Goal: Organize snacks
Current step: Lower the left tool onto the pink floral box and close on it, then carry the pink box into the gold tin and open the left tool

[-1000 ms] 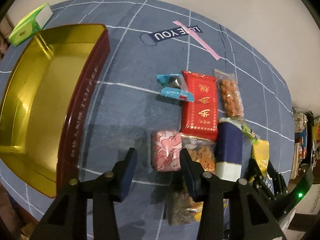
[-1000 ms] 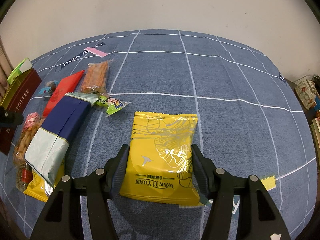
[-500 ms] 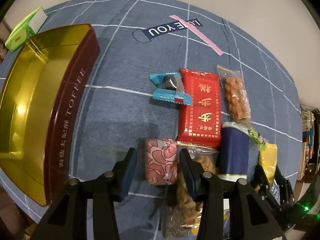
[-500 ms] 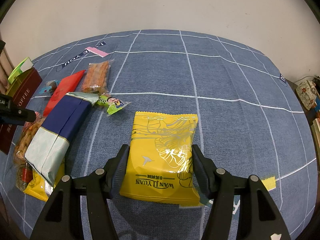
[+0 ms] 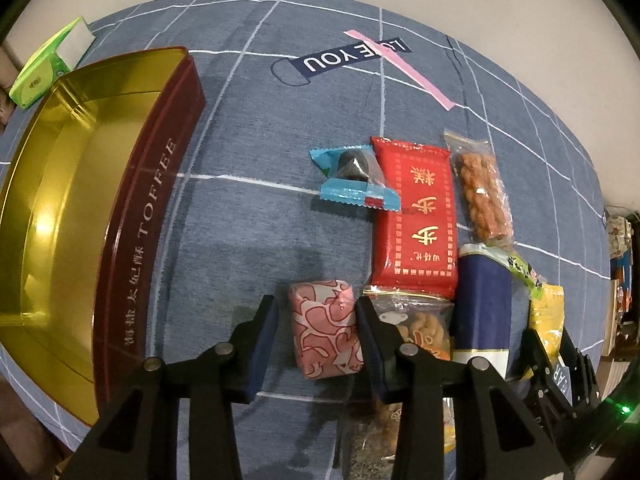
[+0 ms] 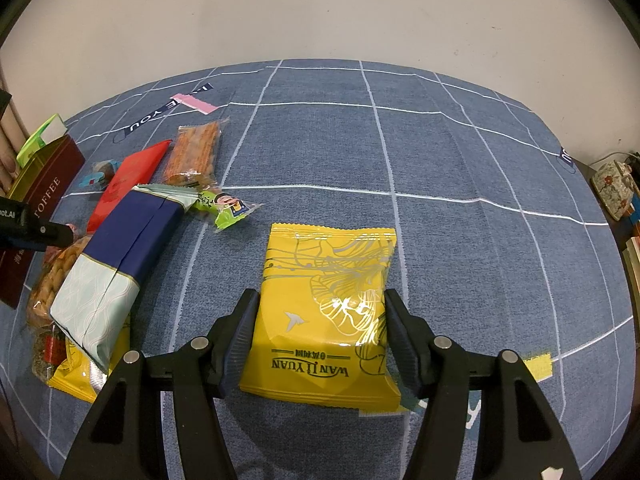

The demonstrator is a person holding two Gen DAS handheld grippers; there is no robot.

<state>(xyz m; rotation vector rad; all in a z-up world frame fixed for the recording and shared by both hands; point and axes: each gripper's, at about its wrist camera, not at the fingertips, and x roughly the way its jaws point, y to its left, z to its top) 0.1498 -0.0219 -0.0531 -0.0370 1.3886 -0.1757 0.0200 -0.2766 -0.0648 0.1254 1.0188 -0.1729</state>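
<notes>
A pink patterned snack packet [image 5: 324, 328] lies on the blue checked cloth between the fingers of my left gripper [image 5: 316, 340]. Its jaws are closing: the right finger touches the packet's edge, while a gap remains on the left. An open toffee tin [image 5: 120, 260], dark red outside and gold inside, stands to the left. In the right wrist view my right gripper [image 6: 322, 336] is shut on a yellow snack packet [image 6: 328, 292], a pad pressing each side. The tin's inside shows nothing in it.
Right of the pink packet lie a red packet [image 5: 416, 220], a blue-wrapped candy [image 5: 352, 176], an orange stick snack [image 5: 482, 192], a navy packet [image 5: 482, 308] and a clear nut bag [image 5: 420, 324]. A green tissue pack [image 5: 48, 64] sits behind the tin. A small green packet [image 6: 224, 208] lies nearby.
My left gripper has shifted over the pink packet, which now sits between its fingers, and the jaws have narrowed. The right gripper and the yellow packet have not moved.
</notes>
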